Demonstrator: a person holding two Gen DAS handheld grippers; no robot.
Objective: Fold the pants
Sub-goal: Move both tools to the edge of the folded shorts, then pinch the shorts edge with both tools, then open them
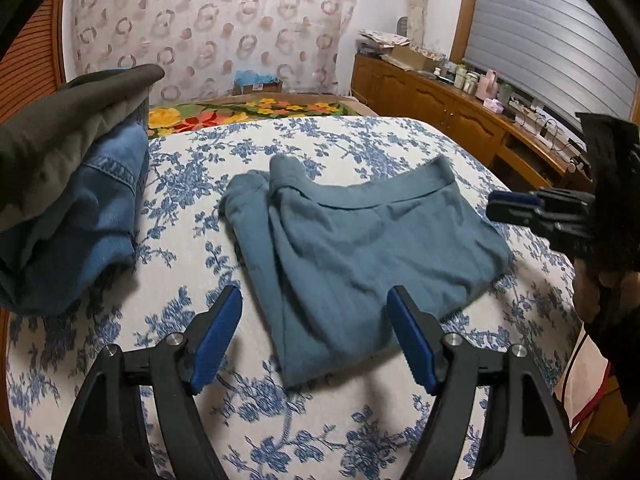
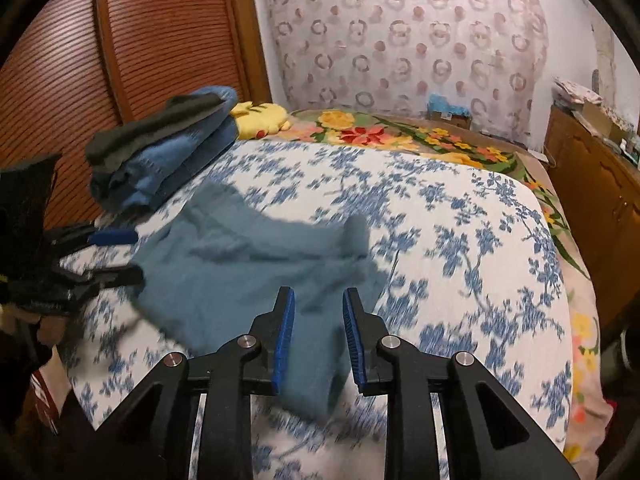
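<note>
Your left gripper (image 1: 314, 336) hovers above the bed (image 1: 360, 140), its blue-padded fingers (image 1: 218, 336) spread wide and holding nothing. Between and just beyond them lie the teal pants (image 1: 360, 236), folded into a compact bundle on the blue-and-white floral bedspread (image 1: 280, 432), waistband toward the far side and a rolled edge at the left. Your right gripper (image 1: 520, 210) reaches in from the right edge of that view, near the bundle's right side but apart from it; in its own view its fingers (image 2: 284, 340) stand parted with a moderate gap, empty, the pants (image 2: 240, 276) lying beneath and ahead of them.

Well to the left on the bed sits a stack of folded clothes (image 1: 68, 200), denim under a dark olive garment. Past the bedspread a bright flowered blanket (image 1: 248, 110) covers the head of the bed, and a yellow plush toy (image 2: 262, 118) rests beside the stack. A wooden cabinet (image 1: 440, 108) cluttered with bottles and boxes runs along the right wall beneath a shuttered window (image 1: 552, 36). The right wrist view is blurred.
</note>
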